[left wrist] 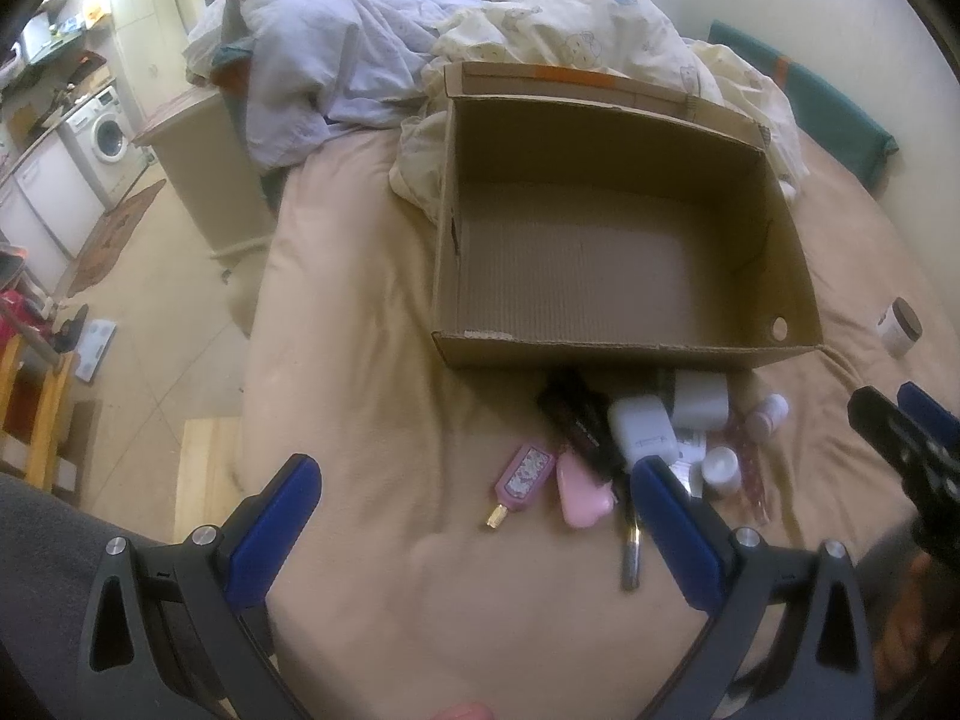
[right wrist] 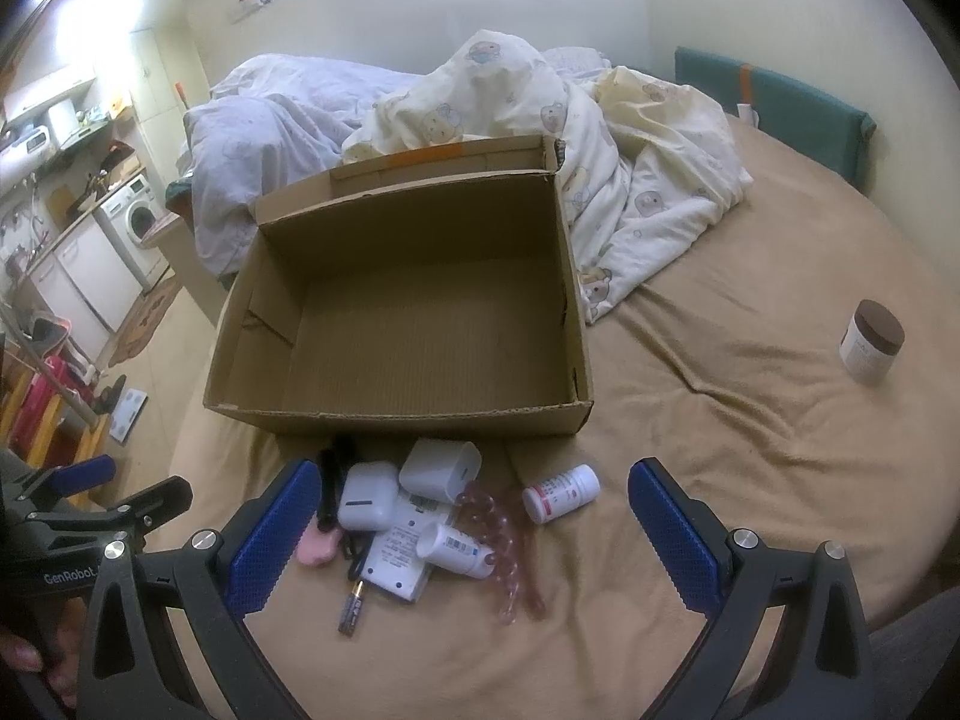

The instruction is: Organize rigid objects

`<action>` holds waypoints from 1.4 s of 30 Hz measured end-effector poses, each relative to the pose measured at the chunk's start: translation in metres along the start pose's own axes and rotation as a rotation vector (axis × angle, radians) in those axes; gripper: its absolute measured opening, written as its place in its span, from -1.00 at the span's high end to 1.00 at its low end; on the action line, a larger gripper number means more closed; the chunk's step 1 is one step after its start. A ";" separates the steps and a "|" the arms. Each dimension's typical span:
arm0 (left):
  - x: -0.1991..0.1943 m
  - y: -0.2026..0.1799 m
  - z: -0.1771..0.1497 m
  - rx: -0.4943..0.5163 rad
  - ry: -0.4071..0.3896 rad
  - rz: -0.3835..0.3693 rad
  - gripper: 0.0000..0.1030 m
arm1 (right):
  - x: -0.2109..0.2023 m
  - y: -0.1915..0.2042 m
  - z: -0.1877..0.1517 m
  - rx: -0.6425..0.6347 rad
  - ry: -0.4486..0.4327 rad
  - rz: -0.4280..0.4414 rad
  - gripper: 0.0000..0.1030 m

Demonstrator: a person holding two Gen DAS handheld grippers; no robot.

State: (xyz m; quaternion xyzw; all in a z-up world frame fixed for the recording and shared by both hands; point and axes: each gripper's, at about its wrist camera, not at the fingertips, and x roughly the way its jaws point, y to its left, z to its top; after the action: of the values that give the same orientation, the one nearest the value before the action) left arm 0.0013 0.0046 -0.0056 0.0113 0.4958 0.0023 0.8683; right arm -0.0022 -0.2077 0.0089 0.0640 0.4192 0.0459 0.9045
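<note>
Since nothing is packed yet, I hold both claws low over the bed [right wrist: 720,420], each spread wide and empty: my left claw [left wrist: 474,516] near the pink bottle [left wrist: 523,476], my right claw [right wrist: 474,516] framing the heap so either can drop onto a piece. Just ahead, the small things lie bunched and touching: a white case [right wrist: 367,495], a battery [right wrist: 352,607], a pill bottle [right wrist: 561,493]. Beyond them the cardboard box [right wrist: 396,414] sits open and bare, probably set close for short carries. Farther right, well apart, a brown-lidded jar [right wrist: 870,348] stands alone.
</note>
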 end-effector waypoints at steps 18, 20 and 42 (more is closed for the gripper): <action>-0.001 0.001 0.001 -0.004 -0.005 0.003 -1.00 | 0.001 0.000 0.000 -0.002 0.002 -0.002 -1.00; -0.001 0.001 0.001 -0.010 -0.004 0.003 -1.00 | 0.001 0.001 -0.001 -0.003 0.002 -0.001 -1.00; 0.000 0.002 0.000 -0.015 -0.004 0.011 -1.00 | 0.002 0.000 -0.001 -0.002 0.008 -0.003 -1.00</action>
State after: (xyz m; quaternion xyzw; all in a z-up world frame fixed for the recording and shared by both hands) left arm 0.0012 0.0067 -0.0060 0.0077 0.4941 0.0106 0.8693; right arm -0.0016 -0.2071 0.0074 0.0624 0.4230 0.0452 0.9028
